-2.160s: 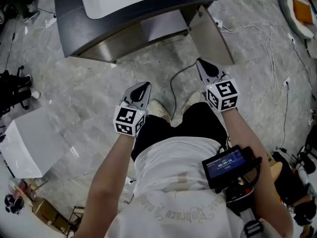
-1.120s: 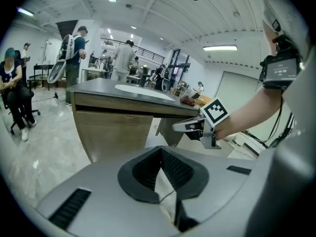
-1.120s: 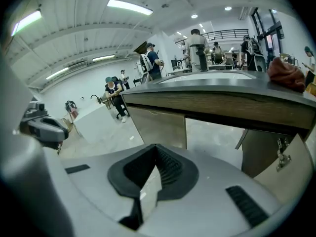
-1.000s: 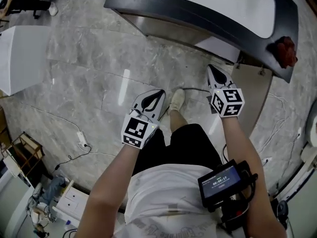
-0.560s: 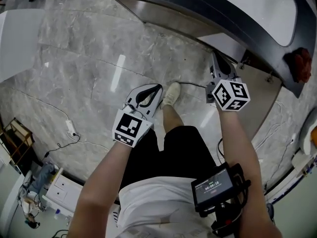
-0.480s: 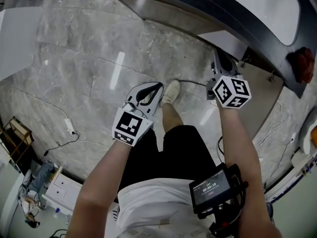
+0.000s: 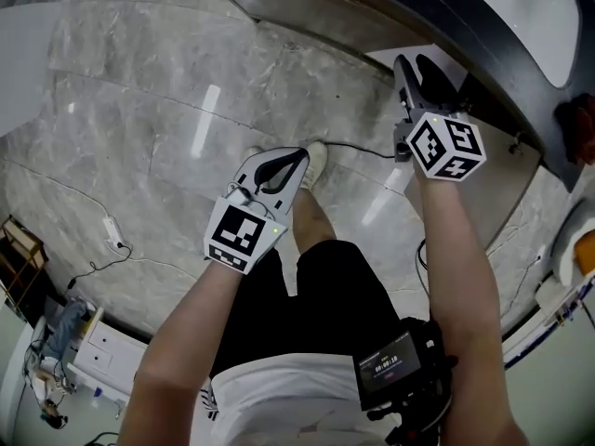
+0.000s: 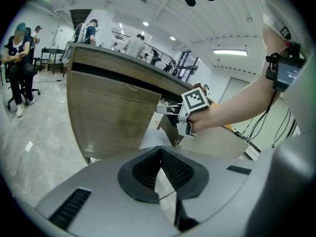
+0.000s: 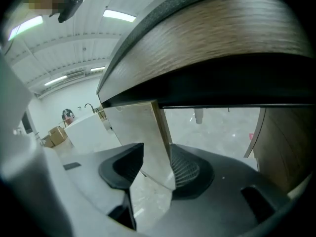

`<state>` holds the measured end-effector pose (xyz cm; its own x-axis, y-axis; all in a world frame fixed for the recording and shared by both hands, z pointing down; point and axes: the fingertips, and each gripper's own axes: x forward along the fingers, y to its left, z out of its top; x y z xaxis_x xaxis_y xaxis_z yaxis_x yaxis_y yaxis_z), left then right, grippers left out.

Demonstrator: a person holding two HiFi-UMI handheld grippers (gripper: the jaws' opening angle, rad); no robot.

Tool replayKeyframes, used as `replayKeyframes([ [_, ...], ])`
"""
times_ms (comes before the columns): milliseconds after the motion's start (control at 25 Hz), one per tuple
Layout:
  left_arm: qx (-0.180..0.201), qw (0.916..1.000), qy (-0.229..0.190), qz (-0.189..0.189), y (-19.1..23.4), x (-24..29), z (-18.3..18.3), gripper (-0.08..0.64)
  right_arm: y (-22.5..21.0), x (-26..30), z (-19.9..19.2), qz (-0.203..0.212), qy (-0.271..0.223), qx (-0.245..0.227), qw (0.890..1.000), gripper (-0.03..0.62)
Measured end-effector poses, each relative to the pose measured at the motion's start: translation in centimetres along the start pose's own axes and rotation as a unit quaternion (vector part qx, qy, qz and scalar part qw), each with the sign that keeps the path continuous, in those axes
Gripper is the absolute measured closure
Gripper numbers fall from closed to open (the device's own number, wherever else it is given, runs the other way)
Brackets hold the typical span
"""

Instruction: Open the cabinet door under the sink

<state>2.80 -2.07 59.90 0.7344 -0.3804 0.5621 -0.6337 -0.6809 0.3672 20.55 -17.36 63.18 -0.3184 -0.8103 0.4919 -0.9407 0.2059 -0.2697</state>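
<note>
The sink cabinet has a dark top and a white basin. Its wooden front shows in the left gripper view. A pale door panel stands out from the cabinet, with the open inside to its right. My right gripper has just been opening, and the door's edge stands between its jaws with a gap at the left pad. In the head view that gripper reaches under the counter. My left gripper hangs shut and empty over the floor, short of the cabinet.
A beige panel slants out from the cabinet's right end. A black cable runs over the marble floor by the person's shoe. A red cloth lies on the counter. People sit and stand far behind the cabinet.
The cabinet has come closer in the head view. My right gripper has gone forward under the counter and its jaws have spread apart. My left gripper has sunk a little, still shut.
</note>
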Motion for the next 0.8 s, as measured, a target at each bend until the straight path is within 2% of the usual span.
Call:
replayKeyframes([
  [360, -0.031, 0.9992, -0.009, 0.022, 1.2, -1.2, 0.2, 0.551, 0.2, 2.8, 1.8, 0.011, 0.005, -0.053, 0.999, 0.428],
  [600, -0.033, 0.9991, -0.012, 0.022, 0.9, -1.1, 0.5, 0.551, 0.6, 3.2, 2.1, 0.023, 0.014, -0.097, 0.995, 0.428],
  [800, -0.042, 0.9987, -0.015, 0.027, 0.8, -1.0, 0.2, 0.551, 0.6, 3.1, 2.1, 0.036, 0.016, -0.089, 0.995, 0.431],
])
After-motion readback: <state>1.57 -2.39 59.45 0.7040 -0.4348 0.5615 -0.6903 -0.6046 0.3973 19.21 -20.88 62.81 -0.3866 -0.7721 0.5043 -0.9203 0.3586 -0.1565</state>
